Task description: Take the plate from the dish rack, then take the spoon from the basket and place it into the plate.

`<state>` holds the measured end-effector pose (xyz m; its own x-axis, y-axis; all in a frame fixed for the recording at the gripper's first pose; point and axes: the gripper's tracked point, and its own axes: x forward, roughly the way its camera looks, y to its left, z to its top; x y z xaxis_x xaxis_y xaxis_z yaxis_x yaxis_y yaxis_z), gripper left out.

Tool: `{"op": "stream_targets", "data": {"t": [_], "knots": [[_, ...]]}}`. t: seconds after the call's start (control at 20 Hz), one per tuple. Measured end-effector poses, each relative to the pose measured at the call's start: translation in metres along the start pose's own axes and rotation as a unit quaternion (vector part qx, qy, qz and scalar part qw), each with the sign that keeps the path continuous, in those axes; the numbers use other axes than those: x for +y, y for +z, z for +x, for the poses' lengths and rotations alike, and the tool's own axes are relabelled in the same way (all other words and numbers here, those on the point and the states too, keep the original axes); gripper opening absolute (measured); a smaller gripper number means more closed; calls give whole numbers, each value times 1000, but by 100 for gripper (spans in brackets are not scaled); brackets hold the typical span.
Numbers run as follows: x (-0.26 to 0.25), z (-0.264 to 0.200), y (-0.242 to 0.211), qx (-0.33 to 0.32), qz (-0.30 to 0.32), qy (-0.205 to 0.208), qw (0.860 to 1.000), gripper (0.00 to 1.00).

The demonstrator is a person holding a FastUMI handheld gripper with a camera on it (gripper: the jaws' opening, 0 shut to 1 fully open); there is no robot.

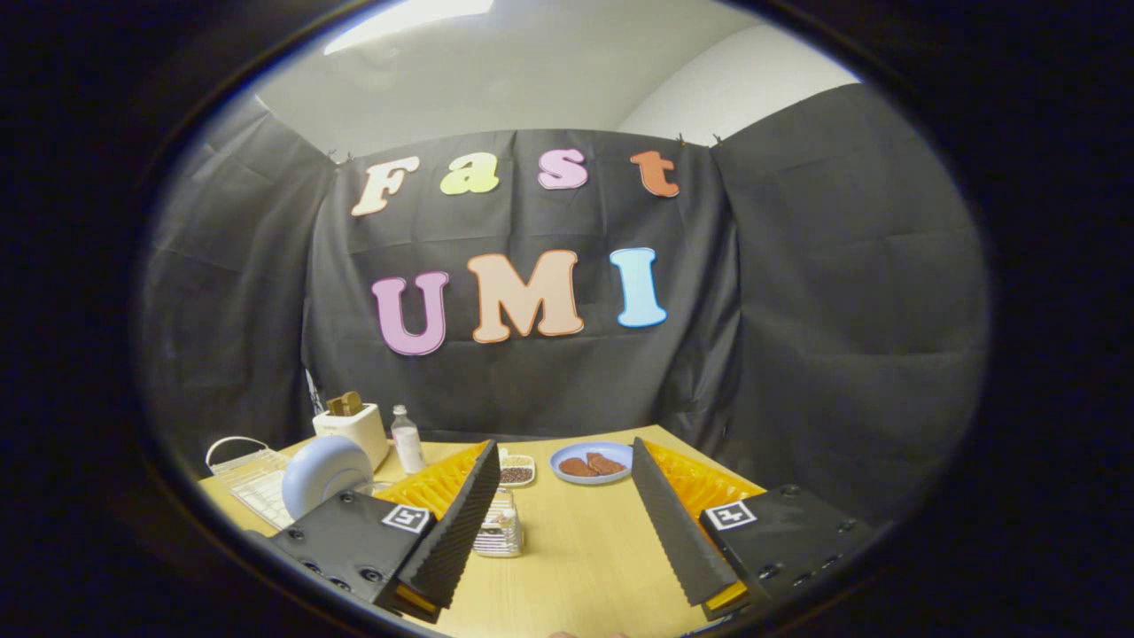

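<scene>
My gripper (556, 523) is wide open and holds nothing. Its two fingers are spread far apart above the wooden table (576, 567).

The first job is to get the plate out of the dish rack, and I think that job has not started yet. The pale blue plate (324, 472) stands up on its edge in the white wire dish rack (250, 478), off to the left, beside my left finger. It is not between my fingers.

A small see-through wire basket (499, 527) sits near, just inside the left finger. It may be the spoon's basket, but I cannot make out a spoon in it from here.

Farther away I see a second blue plate (591, 462) with brown cookies on it. A small dish of dark bits (516, 474) sits to its left. At the far left are a white toaster (354, 427) with toast in it and a little bottle (407, 439).

Next, I think I need to turn the gripper to the left and go toward the rack. I should keep the fingers open until the plate's edge is between them. Then I can close gently and lift the plate straight up out of the wires. The plate looks smooth, so it could slip.
</scene>
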<state>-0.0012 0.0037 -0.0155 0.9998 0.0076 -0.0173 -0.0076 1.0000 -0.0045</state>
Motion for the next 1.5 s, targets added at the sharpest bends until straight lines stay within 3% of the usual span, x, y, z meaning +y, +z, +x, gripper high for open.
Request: {"op": "stream_targets", "data": {"t": [1.5], "knots": [[3, 3, -19, 19, 12, -1, 1000, 96]]}}
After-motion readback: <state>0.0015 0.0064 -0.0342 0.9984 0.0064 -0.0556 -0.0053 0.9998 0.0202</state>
